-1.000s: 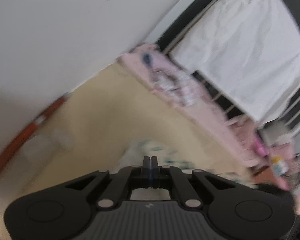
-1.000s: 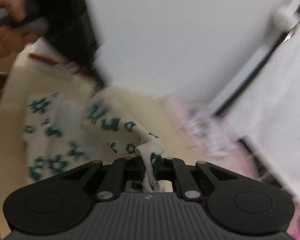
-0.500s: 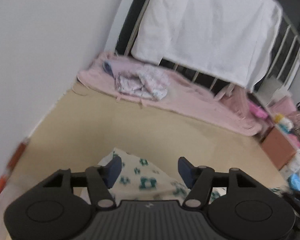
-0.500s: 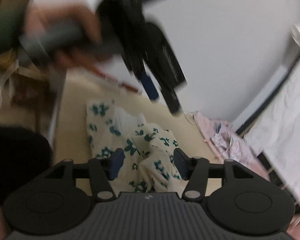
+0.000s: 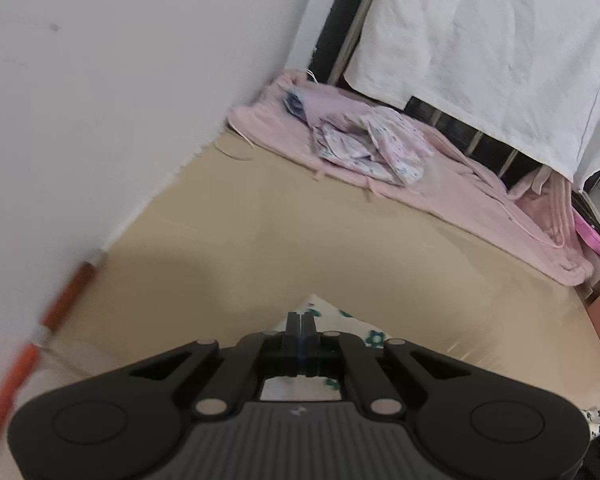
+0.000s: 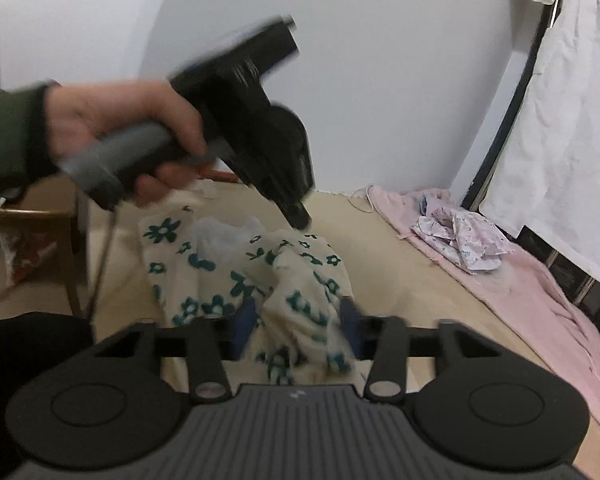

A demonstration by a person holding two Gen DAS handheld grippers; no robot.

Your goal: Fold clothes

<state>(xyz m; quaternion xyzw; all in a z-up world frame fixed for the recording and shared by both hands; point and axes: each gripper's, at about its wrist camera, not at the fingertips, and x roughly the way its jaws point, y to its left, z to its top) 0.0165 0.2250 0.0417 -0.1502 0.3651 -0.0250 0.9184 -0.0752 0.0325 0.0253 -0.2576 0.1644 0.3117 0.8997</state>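
**Two grippers bunching a flowered garment**

On the tan surface beside the white wall, the cream garment (image 6: pixel 244 276) with teal flowers lay crumpled, one end spread flat toward the wall and the near end heaped into a ridge. We had the right gripper (image 6: pixel 296 322) astride that ridge; its jaws had just been closing, and a thick fold of the cloth stood between the blue pads, though we could not tell whether they pressed on it yet. We judged this placement was meant to gather the near edge for a fold. Our left gripper (image 5: pixel 300 326) had its jaws together, tips at the garment's far edge; whether a thin layer was pinched we could not tell. The fabric looked soft and limp, with a pale patch near its middle. Farther off, a pink blanket (image 5: pixel 480 196) carried a small floral bundle (image 5: pixel 374 146)
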